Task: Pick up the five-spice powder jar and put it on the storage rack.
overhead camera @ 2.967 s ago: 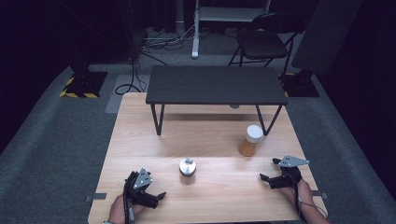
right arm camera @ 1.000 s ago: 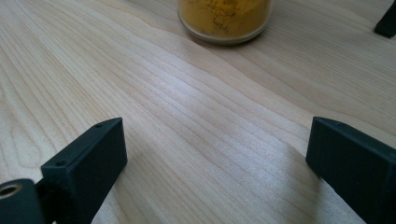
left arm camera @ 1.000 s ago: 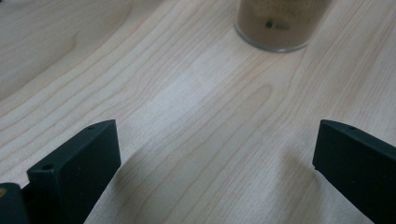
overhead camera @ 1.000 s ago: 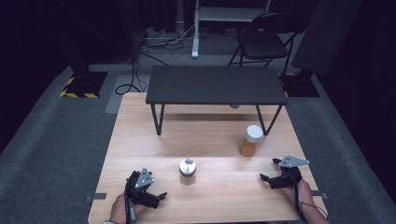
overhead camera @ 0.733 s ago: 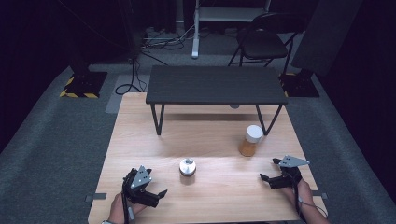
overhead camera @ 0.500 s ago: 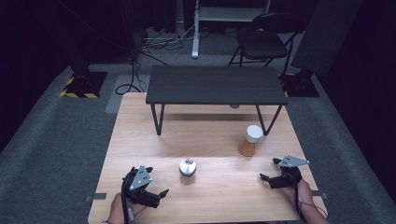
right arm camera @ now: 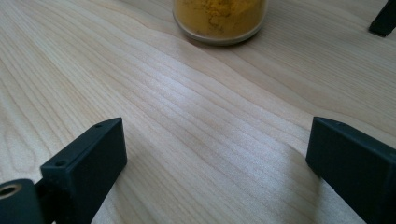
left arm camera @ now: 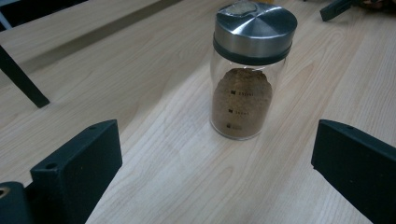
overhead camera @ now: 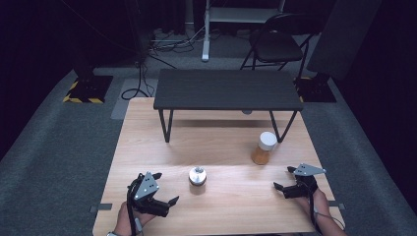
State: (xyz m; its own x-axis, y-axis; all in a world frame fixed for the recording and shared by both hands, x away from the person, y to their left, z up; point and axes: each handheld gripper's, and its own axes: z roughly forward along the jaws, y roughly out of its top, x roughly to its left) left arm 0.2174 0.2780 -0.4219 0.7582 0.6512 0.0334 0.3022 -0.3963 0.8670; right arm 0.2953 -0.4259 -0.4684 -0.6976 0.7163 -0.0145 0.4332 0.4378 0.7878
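Now: approach step | left hand-held gripper [overhead camera: 162,189] open, empty, aimed at shaker [left arm camera: 251,70] upright on surface [overhead camera: 231,142] just ahead | right hand-held gripper [overhead camera: 286,179] open, empty, near jar [overhead camera: 264,147] | next, likely: advance left, straddle shaker, close.

Brushed-metal lid [left arm camera: 254,29], clear glass jar [left arm camera: 243,98]

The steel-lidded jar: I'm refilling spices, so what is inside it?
The jar holds brown powder, heaped to about half its height, glass clear above it. Small printed marks run down the glass. The steel lid hides the opening.
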